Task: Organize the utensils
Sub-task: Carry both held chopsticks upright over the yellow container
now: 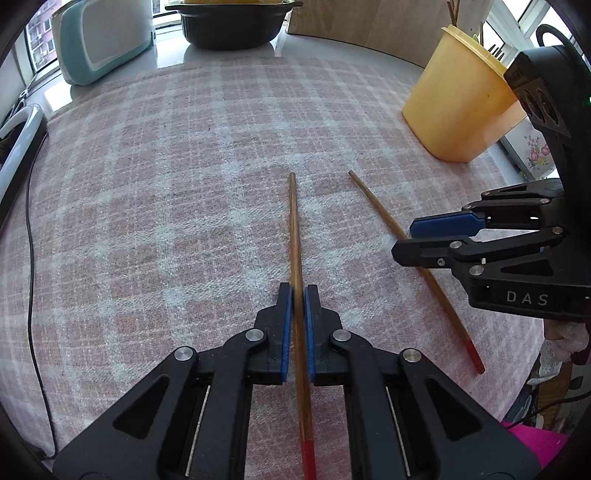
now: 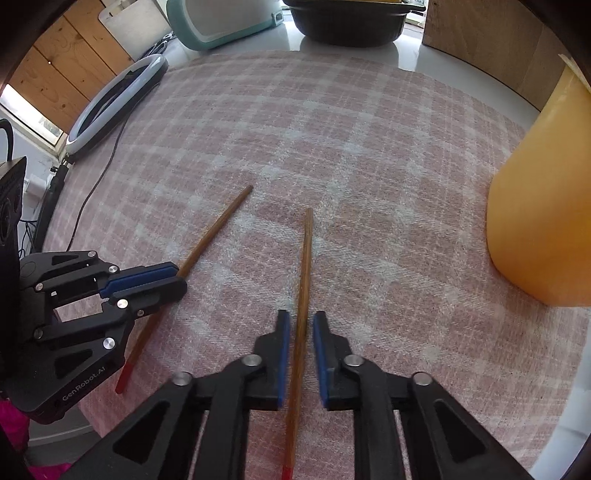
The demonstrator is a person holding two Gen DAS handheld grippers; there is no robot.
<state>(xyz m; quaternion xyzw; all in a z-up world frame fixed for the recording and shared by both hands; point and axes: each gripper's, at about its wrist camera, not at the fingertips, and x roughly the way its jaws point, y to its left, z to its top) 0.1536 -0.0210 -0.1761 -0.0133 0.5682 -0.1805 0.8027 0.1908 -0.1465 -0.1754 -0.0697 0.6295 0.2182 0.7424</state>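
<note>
Two wooden chopsticks with red-painted ends lie on the pink checked cloth (image 1: 166, 192) that covers the tabletop, near each other but not touching, their thin tips pointing toward the far side and spreading slightly apart. The left chopstick (image 1: 297, 266) runs straight between the blue pads of the left gripper (image 1: 298, 291), whose fingers are pressed together on its shaft, pinching it around the middle with the red end trailing back under the tool. The right chopstick (image 2: 303, 295) lies between the fingers of the right gripper (image 2: 300, 317), but here the blue pads stand a little apart from the wood on both sides, gaps showing on each flank, so it is straddled and not pinched. Both tools point steeply down at the cloth, side by side, each visible at the edge of the other's view.

Just to the right of the chopsticks stands a yellow plastic holder (image 1: 458, 103), upright on the edge of the cloth, with a few sticks poking up out of its top. At the far edge of the tabletop sits a black pot (image 1: 232, 26) and, to its left, a pale teal appliance (image 1: 103, 40). A white ring light (image 2: 114, 99) lies at the left edge, with a dark cable (image 1: 31, 258) trailing along the cloth beside it.
</note>
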